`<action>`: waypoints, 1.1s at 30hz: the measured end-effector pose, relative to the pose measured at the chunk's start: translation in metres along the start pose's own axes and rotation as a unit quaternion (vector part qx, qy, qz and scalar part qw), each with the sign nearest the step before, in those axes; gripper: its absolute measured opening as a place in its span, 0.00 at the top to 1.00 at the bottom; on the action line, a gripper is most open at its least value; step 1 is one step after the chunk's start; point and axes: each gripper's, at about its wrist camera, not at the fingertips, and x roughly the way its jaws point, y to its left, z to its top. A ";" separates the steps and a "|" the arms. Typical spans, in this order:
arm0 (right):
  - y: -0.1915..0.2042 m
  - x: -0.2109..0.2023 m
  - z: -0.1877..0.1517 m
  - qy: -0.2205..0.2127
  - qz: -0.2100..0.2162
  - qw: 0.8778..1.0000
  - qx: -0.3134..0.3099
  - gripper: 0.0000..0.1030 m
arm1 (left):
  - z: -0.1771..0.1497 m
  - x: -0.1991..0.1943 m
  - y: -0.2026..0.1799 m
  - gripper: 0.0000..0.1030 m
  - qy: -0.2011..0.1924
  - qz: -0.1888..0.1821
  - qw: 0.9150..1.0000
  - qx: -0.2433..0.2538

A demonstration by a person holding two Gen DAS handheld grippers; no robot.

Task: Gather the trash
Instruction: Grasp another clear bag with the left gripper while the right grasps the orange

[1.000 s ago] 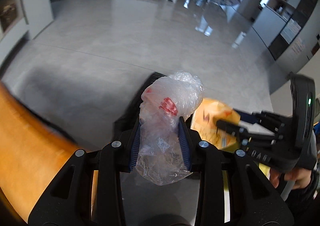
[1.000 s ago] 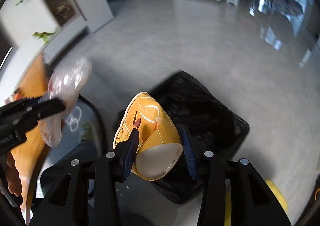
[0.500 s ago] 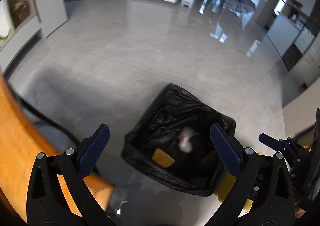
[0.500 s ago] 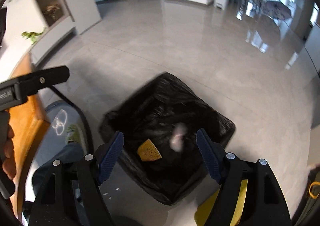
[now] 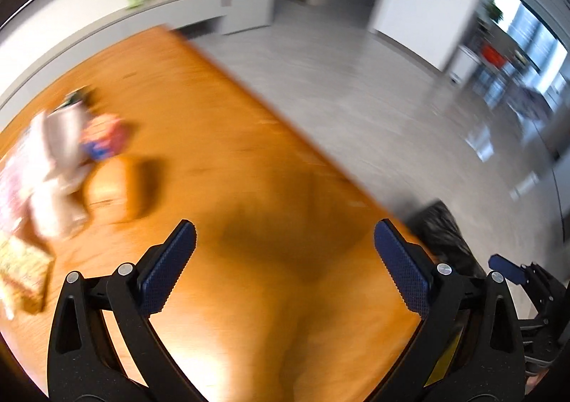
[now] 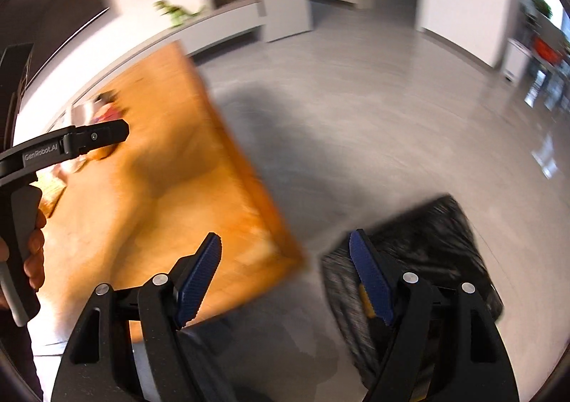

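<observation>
Both frames are smeared with blur, so fine detail is lost. The left gripper (image 5: 285, 245) hangs over a smooth, glossy orange-brown wooden table (image 5: 221, 138), its two black arms spread as wide as they go, the ribbed blue pads (image 5: 167, 268) holding nothing; the jaws have just been opening, and only bare tabletop shows between them. The right gripper (image 6: 285, 277) is also parted, somewhat less wide, and likewise empty; its jaws have just been opening too; through the gap lie the table's near corner and grey floor (image 6: 356, 124). The trash still to be gathered sits in one loose cluster at the table's far left (image 5: 60, 159): pale crumpled paper or plastic, a red-and-blue wrapper, a rounded brown thing, and a flat patterned packet nearer the edge; I cannot count the pieces surely through the blur. One bin lined with a crinkled, shiny black trash bag (image 6: 427, 259) stands on the floor just beyond the table's corner, partly behind the right gripper's right finger. The table's long straight edge runs diagonally; beyond it the polished grey floor lies broad and open toward white walls and bright windows. A hand (image 6: 34, 252) grips the left tool's handle.
</observation>
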 end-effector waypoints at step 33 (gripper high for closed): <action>0.264 0.145 0.108 0.081 0.144 0.983 -0.080 0.42 | -0.034 -0.018 0.225 0.58 -0.001 0.068 0.994 -0.088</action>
